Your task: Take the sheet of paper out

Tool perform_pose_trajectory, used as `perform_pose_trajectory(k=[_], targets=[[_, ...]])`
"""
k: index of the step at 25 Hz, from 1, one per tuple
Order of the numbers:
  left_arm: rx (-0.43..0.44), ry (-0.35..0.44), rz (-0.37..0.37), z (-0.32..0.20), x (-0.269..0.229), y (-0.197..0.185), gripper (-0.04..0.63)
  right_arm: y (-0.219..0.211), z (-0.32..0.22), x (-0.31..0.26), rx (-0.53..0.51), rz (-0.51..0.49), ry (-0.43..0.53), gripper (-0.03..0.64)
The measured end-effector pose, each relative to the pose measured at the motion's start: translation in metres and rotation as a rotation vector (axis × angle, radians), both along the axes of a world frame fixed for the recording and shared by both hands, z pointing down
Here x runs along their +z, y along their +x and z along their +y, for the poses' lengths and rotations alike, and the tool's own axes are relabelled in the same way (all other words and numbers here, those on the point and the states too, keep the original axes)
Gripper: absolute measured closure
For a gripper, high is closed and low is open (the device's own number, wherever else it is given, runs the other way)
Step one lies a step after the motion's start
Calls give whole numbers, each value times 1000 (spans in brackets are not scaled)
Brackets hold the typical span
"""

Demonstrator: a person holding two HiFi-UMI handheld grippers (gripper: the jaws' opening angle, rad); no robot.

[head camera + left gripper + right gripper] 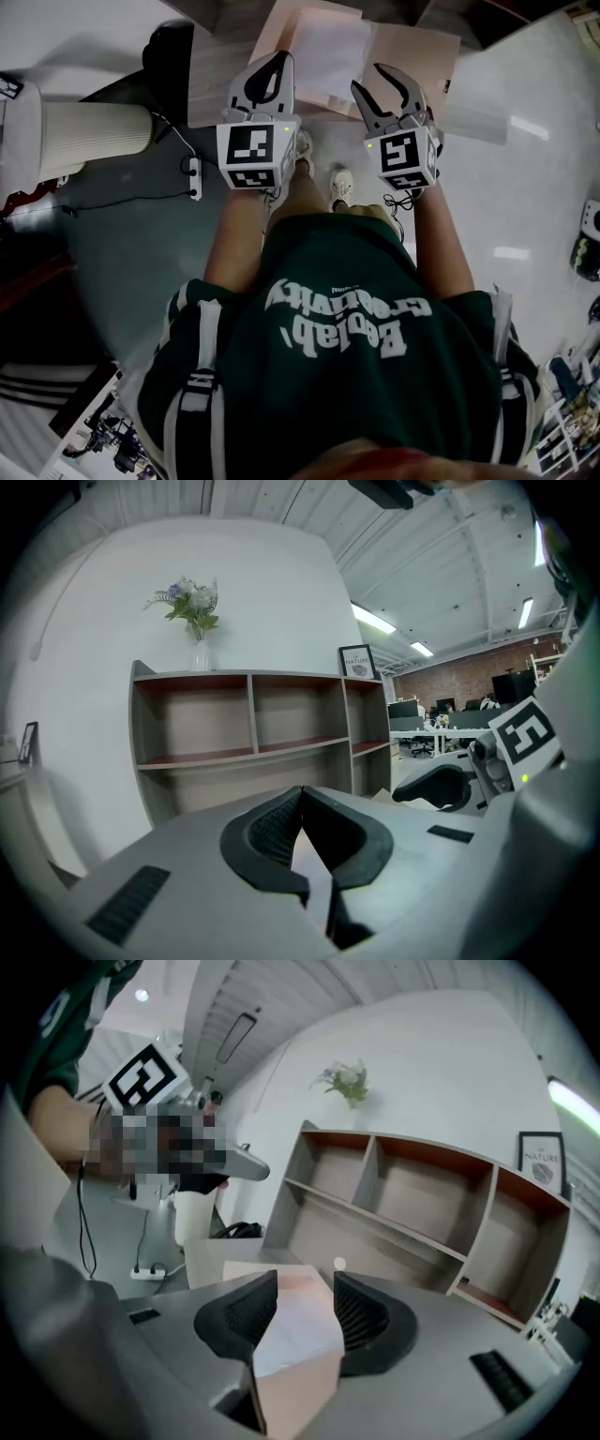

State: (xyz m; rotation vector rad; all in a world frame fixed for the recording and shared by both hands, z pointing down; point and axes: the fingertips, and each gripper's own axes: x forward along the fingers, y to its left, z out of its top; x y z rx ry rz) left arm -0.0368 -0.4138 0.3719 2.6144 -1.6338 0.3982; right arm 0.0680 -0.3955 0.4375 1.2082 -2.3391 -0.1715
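An open pink folder (412, 56) lies on a grey table (211, 89), and a white sheet of paper (328, 52) rests on it. In the head view my left gripper (281, 60) hovers at the sheet's left edge. Its jaws meet at the tips, and I see nothing caught between them in the left gripper view (300, 794). My right gripper (367, 77) is over the folder's right half with its jaws apart. Through that gap (305, 1302) the white sheet (295, 1330) and the pink folder (295, 1391) show below; the pads touch neither.
A brown and grey shelf unit (253, 733) stands behind the table, with a vase of flowers (192, 611) and a framed picture (358, 660) on top. A white cylindrical bin (89, 136) and a power strip (194, 178) with cables sit on the floor at the left.
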Motion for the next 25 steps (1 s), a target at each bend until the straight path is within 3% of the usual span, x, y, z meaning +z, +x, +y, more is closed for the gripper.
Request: perform_pose_trajectory(k=[6, 14, 18, 25], targets=[[-25, -29, 11, -16, 19, -32, 576, -30, -8, 62, -55, 207, -37, 419], [-36, -81, 29, -41, 43, -60, 575, -55, -16, 130, -117, 315, -159, 403], [-24, -97, 31, -52, 51, -63, 575, -57, -15, 160, -100, 351, -214, 399], [-12, -122, 26, -70, 62, -64, 575, -51, -25, 209, -90, 451, -247, 390]])
